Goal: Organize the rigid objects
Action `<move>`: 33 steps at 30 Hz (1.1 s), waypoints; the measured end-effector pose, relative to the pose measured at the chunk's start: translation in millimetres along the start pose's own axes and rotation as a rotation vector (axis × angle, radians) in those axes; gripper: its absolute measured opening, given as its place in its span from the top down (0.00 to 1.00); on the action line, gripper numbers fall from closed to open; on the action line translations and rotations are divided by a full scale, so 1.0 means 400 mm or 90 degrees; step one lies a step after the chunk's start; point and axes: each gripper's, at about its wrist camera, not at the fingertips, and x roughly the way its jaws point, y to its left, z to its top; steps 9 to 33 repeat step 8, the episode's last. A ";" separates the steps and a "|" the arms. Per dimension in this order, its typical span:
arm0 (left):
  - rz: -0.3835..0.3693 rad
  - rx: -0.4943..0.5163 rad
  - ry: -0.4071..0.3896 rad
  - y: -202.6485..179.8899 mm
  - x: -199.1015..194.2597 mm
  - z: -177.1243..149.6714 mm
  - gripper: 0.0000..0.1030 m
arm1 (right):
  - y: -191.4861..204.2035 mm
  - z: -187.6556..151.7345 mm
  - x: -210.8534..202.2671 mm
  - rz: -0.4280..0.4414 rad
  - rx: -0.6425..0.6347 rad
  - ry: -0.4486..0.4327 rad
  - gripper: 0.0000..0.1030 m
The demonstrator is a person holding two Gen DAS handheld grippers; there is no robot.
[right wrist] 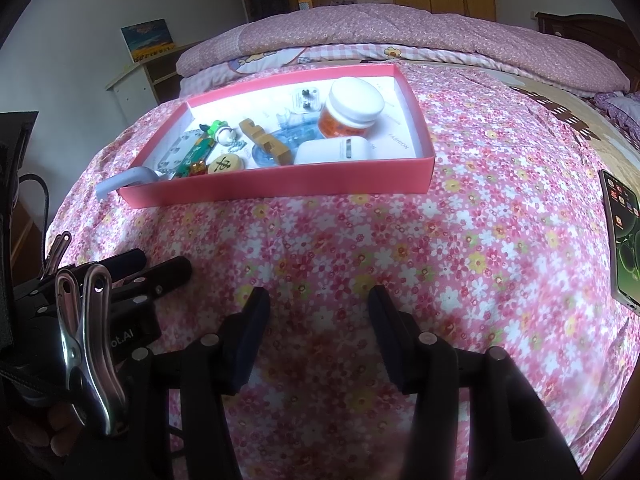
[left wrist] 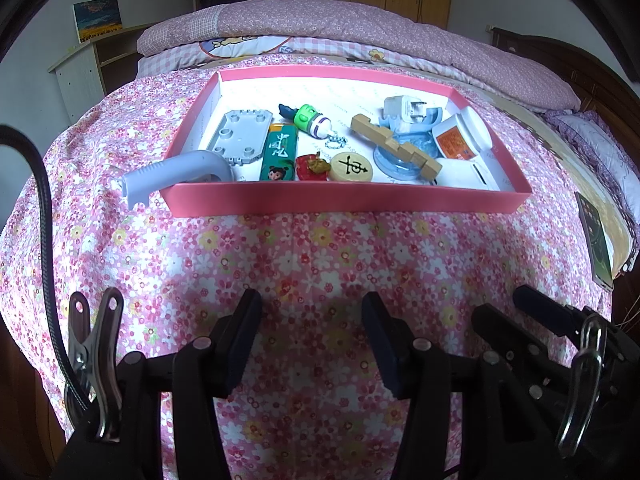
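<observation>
Both tools spread and empty, left tool [left wrist: 310, 312] and right tool [right wrist: 318, 308] hovering short of the pink tray [left wrist: 344, 198], likely because items look already collected inside.

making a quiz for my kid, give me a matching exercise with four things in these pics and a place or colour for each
Things:
1. phone
2. grey hook-shaped part
3. round wooden chess piece
4. lighter

Descriptions:
A. hangs over the pink box's left wall
B. green
C. lies on the bed outside the box, to the right
D. tan disc with a dark character

Pairs: 1-C, 2-A, 3-D, 4-B
</observation>
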 end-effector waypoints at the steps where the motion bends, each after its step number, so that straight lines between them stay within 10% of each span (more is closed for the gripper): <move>1: 0.000 0.000 0.000 0.000 0.000 0.000 0.46 | 0.001 -0.001 0.000 -0.001 0.000 -0.001 0.49; 33: -0.001 -0.002 -0.001 0.002 -0.001 0.002 0.46 | 0.002 -0.007 0.000 -0.006 0.012 -0.016 0.48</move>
